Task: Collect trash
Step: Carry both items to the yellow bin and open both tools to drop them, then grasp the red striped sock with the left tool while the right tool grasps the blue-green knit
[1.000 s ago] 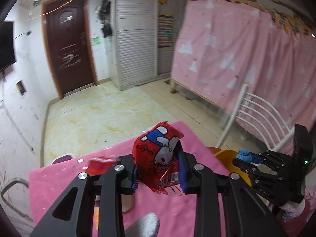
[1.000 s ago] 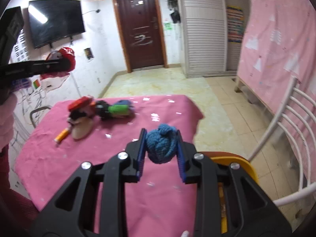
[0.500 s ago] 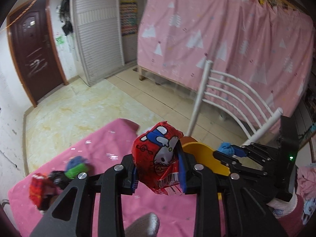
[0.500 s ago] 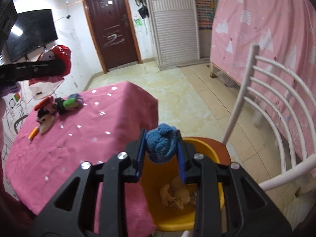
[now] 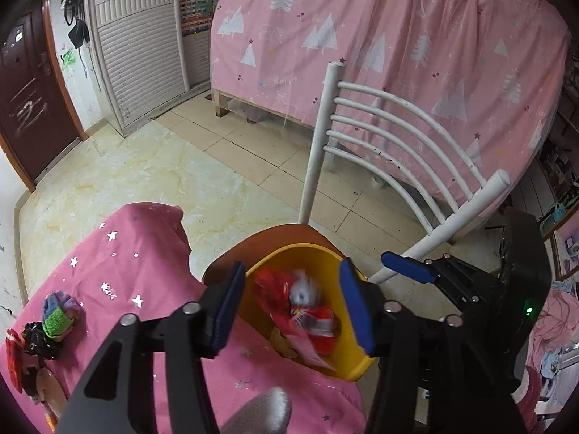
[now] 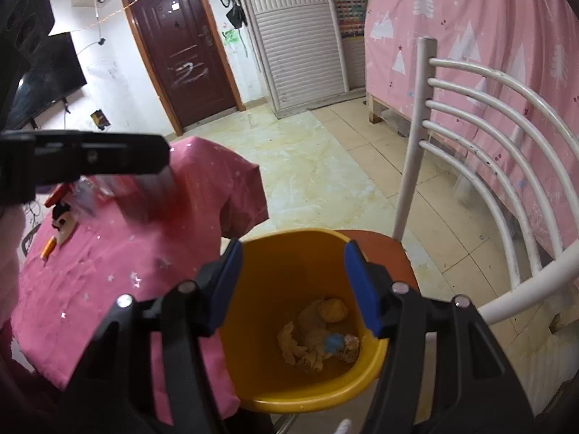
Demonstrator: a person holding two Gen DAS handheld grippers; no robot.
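Both grippers have let go since half a second ago: the left gripper then pinched the red crinkled snack wrapper with a cartoon cat, and the right gripper pinched the small blue knitted ball. Now the jaws of both stand wide apart with nothing between the blue pads.

From the left wrist view the red wrapper looks blurred, over the mouth of the round yellow plastic bin. I cannot tell if it already touches the inside. The right gripper shows at the right side, just beside the bin rim.

From the right wrist view the blue ball lies at the bottom of the yellow bin, among crumpled beige paper pieces. The bin stands on the brown seat of a white metal chair, next to the table with a pink star-printed cloth.

On this cloth, far from the bin, a green and blue knitted ball and some other small trash lie together.
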